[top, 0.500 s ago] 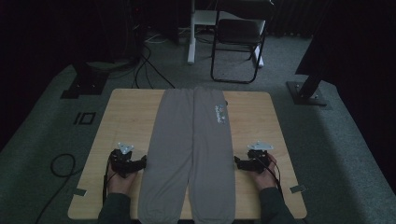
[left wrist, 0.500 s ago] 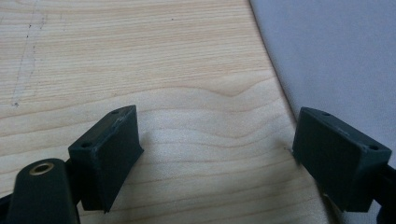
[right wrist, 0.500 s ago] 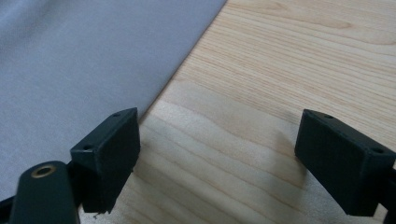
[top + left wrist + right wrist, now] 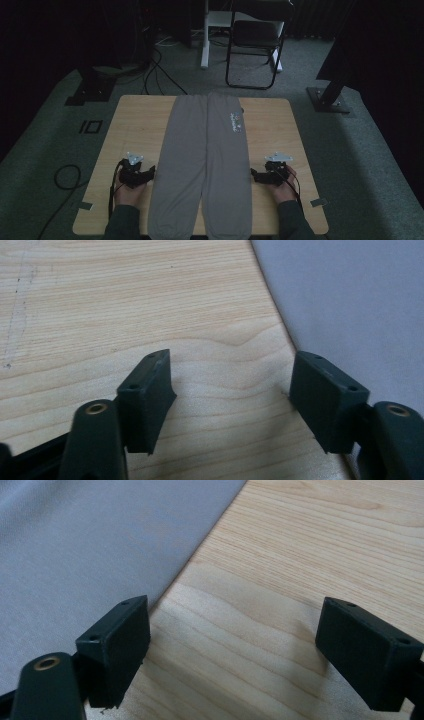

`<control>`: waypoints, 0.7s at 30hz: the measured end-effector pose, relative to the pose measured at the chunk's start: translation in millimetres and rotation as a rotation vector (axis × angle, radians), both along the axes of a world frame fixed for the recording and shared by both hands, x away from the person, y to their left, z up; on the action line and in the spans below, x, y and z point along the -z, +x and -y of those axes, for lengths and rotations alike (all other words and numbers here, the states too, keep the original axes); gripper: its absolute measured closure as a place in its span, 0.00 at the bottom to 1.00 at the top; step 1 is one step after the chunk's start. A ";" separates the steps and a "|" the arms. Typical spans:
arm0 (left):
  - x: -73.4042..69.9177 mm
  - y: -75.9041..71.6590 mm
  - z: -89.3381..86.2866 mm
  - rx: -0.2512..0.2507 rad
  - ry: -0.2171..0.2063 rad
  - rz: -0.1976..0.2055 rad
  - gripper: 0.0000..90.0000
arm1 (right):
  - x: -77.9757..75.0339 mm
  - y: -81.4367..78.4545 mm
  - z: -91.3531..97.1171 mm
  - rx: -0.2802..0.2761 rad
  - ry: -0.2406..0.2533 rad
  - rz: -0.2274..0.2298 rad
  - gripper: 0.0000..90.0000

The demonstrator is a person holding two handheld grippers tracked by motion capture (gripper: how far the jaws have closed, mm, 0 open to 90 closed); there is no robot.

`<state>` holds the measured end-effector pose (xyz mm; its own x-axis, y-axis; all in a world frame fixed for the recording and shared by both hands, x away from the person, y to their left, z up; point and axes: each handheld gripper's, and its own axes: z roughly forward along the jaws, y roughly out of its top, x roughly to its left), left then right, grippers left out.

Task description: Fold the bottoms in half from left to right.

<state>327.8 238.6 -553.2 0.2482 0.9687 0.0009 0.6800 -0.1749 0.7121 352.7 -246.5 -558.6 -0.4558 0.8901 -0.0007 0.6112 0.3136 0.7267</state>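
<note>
Lying flat along the middle of the wooden table (image 4: 135,120), the grey sweatpants (image 4: 207,165) sit as they did half a second ago, between the left gripper (image 4: 150,172) and right gripper (image 4: 254,175), both unmoved. Each gripper view shows spread, empty jaws at a trouser edge.

Bare table (image 4: 135,125) strips flank trousers (image 4: 205,165); nothing blocks either side.

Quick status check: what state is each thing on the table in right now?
Grey trousers: laid flat, legs together, untouched.
Left gripper: open, fingers empty, beside the trousers' left edge.
Right gripper: open, empty, beside the right edge.
Folding chair: unfolded, behind the table.
</note>
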 end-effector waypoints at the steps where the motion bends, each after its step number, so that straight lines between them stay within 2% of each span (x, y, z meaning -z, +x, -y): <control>1: -1.4 0.5 0.1 0.000 -0.002 -0.007 0.45 | 0.0 0.0 0.0 0.000 0.000 0.000 0.16; 3: -4.9 3.9 -0.6 0.012 -0.056 -0.029 0.52 | 0.0 0.0 0.0 0.000 0.000 0.000 0.16; 4: -7.5 5.6 0.6 0.017 -0.069 -0.024 0.52 | 0.0 0.0 0.0 0.000 0.000 0.000 0.16; 7: -15.7 13.7 7.3 0.038 -0.075 -0.011 0.51 | 0.0 0.1 0.0 -0.003 0.000 0.000 0.16; 10: -18.9 26.3 17.3 0.048 -0.061 -0.008 0.49 | 0.0 0.1 0.0 -0.003 0.000 -0.001 0.16; 15: -10.6 46.2 31.2 0.053 -0.040 -0.035 0.48 | 0.0 0.1 0.0 -0.003 0.000 -0.001 0.16; 17: -6.1 50.7 34.0 0.048 -0.048 -0.048 0.47 | 0.0 0.1 0.0 -0.004 0.000 -0.001 0.16; 21: -4.3 54.3 38.5 0.031 -0.030 -0.034 0.47 | 0.0 0.1 -0.1 -0.004 0.001 0.000 0.16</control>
<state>382.0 200.1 -548.9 0.2777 0.9600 -0.0371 0.6986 -0.1753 0.6937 352.8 -246.4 -558.6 -0.4591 0.8884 0.0000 0.6103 0.3154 0.7267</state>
